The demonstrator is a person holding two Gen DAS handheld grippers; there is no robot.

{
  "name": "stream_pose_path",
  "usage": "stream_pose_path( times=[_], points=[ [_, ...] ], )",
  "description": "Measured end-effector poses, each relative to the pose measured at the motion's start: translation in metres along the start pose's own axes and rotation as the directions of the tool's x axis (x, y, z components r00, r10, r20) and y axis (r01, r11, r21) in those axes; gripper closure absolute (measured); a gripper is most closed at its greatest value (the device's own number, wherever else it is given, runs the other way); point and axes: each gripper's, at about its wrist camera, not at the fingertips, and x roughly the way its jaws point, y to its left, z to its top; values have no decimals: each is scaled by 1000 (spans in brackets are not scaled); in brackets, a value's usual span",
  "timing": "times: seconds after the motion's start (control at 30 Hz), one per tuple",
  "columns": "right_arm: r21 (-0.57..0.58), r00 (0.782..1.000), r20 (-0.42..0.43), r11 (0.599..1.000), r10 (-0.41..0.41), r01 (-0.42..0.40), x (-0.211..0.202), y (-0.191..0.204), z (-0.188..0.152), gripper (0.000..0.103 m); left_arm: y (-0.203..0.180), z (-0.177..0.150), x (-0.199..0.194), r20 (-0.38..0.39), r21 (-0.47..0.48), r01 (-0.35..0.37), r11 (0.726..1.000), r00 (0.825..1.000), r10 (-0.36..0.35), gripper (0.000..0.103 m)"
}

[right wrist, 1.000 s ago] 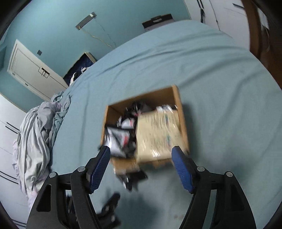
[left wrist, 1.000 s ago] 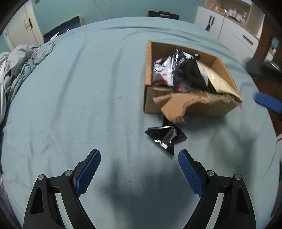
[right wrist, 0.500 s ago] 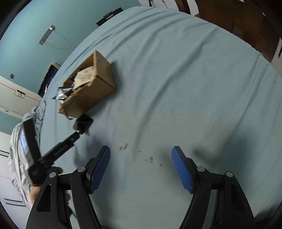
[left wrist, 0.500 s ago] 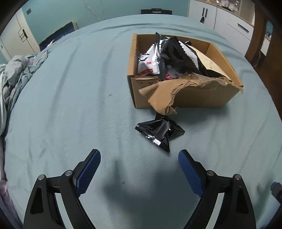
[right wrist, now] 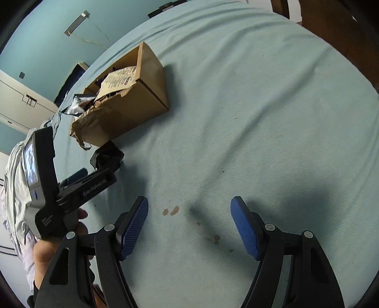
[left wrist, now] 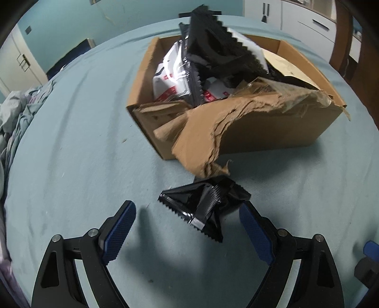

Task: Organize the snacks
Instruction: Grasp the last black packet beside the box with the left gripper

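A black snack packet (left wrist: 203,203) lies on the blue bedsheet just in front of a torn cardboard box (left wrist: 272,132). The box holds several black and white snack packets (left wrist: 213,59). My left gripper (left wrist: 187,213) is open, low over the sheet, with the black packet between its fingertips. In the right wrist view the box (right wrist: 132,104) and the packet (right wrist: 106,157) sit at the left, with the left gripper's body beside the packet. My right gripper (right wrist: 189,210) is open and empty over bare sheet, well right of the box.
Crumpled grey bedding (left wrist: 14,118) lies at the left edge of the bed. White cupboards (left wrist: 296,19) and a wooden frame (left wrist: 345,47) stand behind the box. Small brown stains (right wrist: 170,210) mark the sheet near my right gripper.
My left gripper has moved forward and down until the black packet lies between its fingers. My right gripper has swung away from above the box to the bare sheet at its right.
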Motion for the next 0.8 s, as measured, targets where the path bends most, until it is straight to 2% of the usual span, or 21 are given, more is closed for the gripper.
stream_pose_path(
  times=[0.07, 0.13, 0.23, 0.43, 0.8],
  points=[
    [8, 1000, -6, 1000, 7, -7, 8, -1, 3, 32, 0, 1, -2, 15, 16, -6, 1000, 1000, 6, 15],
    [17, 1000, -2, 1000, 9, -9, 7, -2, 4, 32, 1, 5, -3, 28, 25, -12, 1000, 1000, 11, 19],
    [16, 1000, 2, 1000, 8, -8, 7, -2, 4, 32, 0, 7, 1, 14, 21, 16, 1000, 1000, -16, 49],
    [-8, 1000, 20, 1000, -4, 4, 1, 3, 1, 32, 7, 3, -10, 26, -3, 20, 1000, 999, -20, 55],
    [-57, 999, 44, 998, -18, 21, -9, 16, -7, 32, 29, -13, -80, 108, -39, 46, 998, 993, -42, 57]
  ],
)
